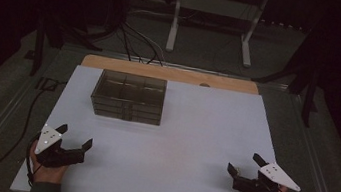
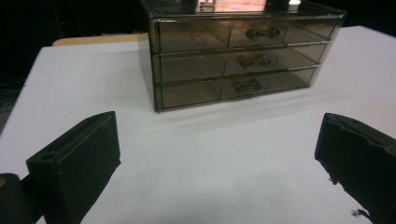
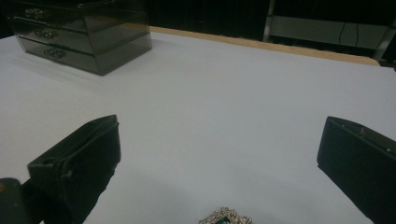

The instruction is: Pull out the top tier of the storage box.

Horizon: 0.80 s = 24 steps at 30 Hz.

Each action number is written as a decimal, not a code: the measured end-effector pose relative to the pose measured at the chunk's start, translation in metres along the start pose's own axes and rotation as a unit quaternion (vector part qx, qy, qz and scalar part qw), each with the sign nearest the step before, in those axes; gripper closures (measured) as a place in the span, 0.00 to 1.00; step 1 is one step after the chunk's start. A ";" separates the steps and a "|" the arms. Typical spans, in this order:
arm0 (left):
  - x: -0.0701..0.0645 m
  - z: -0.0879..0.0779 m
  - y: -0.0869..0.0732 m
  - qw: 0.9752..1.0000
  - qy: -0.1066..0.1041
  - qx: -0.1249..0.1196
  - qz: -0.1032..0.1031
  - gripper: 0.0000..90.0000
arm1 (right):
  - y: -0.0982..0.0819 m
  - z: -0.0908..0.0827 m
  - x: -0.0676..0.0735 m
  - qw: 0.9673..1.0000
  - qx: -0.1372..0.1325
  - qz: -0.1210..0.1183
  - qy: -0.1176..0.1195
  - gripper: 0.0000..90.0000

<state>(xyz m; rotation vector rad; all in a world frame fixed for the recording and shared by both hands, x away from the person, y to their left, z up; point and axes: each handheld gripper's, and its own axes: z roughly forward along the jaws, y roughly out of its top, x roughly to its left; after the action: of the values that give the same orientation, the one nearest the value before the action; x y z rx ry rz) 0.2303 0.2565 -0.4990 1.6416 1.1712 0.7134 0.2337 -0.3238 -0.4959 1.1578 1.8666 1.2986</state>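
Both grippers rest at the near edge, jaws spread wide, holding nothing: left gripper (image 1: 75, 136), right gripper (image 1: 245, 163). Brooch (image 3: 225, 218) lies just below your right jaws; drawer box (image 1: 128, 96) sits far left, all drawers shut. Likely step: lower the right gripper squarely, straddle the brooch, close gently.

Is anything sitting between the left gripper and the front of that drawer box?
Nothing visible. From the open left gripper to the drawer box there is bare white table, and all three drawer fronts face it.
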 end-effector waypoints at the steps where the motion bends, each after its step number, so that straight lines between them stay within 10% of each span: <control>1: 0.001 0.000 0.000 1.000 -0.001 -0.003 0.002 0.01 | 0.000 0.000 0.000 1.000 -0.001 -0.001 -0.001 0.00; 13: 0.001 -0.003 0.001 0.999 0.001 -0.038 0.005 0.01 | -0.002 -0.001 0.001 1.000 -0.019 -0.017 -0.001 0.00; 24: -0.004 -0.008 0.013 0.999 0.028 -0.014 -0.008 0.01 | -0.002 -0.003 0.003 1.000 -0.015 -0.015 -0.001 0.00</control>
<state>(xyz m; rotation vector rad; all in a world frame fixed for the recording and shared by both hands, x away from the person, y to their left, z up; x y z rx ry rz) 0.2268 0.2552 -0.4837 1.5963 1.2074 0.7656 0.2288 -0.3225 -0.4963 1.1103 1.8501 1.3031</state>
